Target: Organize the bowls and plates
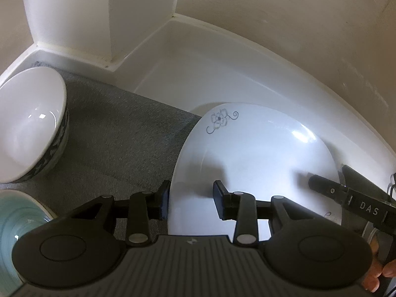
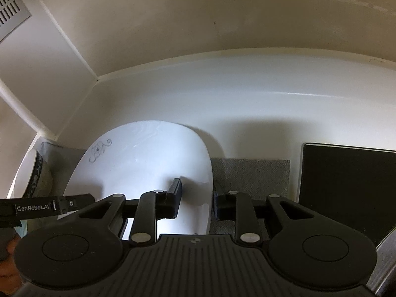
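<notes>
A white plate [image 1: 250, 148] with a grey flower motif lies partly on the grey mat [image 1: 118, 128] and partly on the white counter. My left gripper [image 1: 191, 198] straddles its left rim: one finger sits just outside the edge and the other over the plate's face, with a gap between the pads. In the right wrist view the same plate [image 2: 146, 163] has my right gripper [image 2: 198, 198] straddling its right rim in the same way, jaws apart. Neither pair of pads visibly presses on the plate.
A white bowl [image 1: 32, 123] with a dark blue patterned outside stands on the mat at the left, and a teal dish [image 1: 17, 225] sits below it. A black panel [image 2: 346, 188] lies to the right of the mat [image 2: 250, 173]. Walls close in behind.
</notes>
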### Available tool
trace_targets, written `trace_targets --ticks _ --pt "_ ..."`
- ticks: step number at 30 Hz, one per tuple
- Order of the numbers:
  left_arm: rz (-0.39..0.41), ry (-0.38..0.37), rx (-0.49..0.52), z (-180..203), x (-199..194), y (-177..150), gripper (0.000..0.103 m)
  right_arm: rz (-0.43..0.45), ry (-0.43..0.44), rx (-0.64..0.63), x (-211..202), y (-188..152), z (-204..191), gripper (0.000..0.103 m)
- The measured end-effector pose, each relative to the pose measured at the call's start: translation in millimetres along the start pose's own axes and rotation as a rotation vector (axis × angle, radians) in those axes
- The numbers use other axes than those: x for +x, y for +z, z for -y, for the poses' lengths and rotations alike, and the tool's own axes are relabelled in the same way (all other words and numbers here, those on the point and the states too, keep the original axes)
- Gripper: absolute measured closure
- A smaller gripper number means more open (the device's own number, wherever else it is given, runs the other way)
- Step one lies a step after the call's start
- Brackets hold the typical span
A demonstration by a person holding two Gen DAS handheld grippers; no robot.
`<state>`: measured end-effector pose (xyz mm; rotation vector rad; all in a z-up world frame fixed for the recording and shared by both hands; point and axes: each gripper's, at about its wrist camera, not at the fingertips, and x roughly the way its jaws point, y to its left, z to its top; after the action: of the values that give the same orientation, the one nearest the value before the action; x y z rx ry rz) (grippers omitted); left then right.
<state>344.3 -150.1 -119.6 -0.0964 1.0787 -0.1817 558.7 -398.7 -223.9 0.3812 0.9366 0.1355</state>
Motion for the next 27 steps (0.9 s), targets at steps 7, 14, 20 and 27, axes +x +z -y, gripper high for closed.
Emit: trace_targets --ticks 7,14,20,27 --pt "0.016 0.009 0.022 8 1 -5 0.054 -0.034 0.025 -0.006 2 -2 -5 0.066" --pt "0.037 0.011 0.059 23 4 -15 0.035 -0.027 0.022 -0.047 1 -13 -13 0.062" --pt "0.008 -0.012 -0.029 0 -1 -6 0.062 -0.006 0.013 0.010 0 -8 -9 0.074" --pt "0.013 -0.029 -0.060 -5 -8 -4 0.062 0.050 0.011 -0.037 -12 4 -24 0.074"
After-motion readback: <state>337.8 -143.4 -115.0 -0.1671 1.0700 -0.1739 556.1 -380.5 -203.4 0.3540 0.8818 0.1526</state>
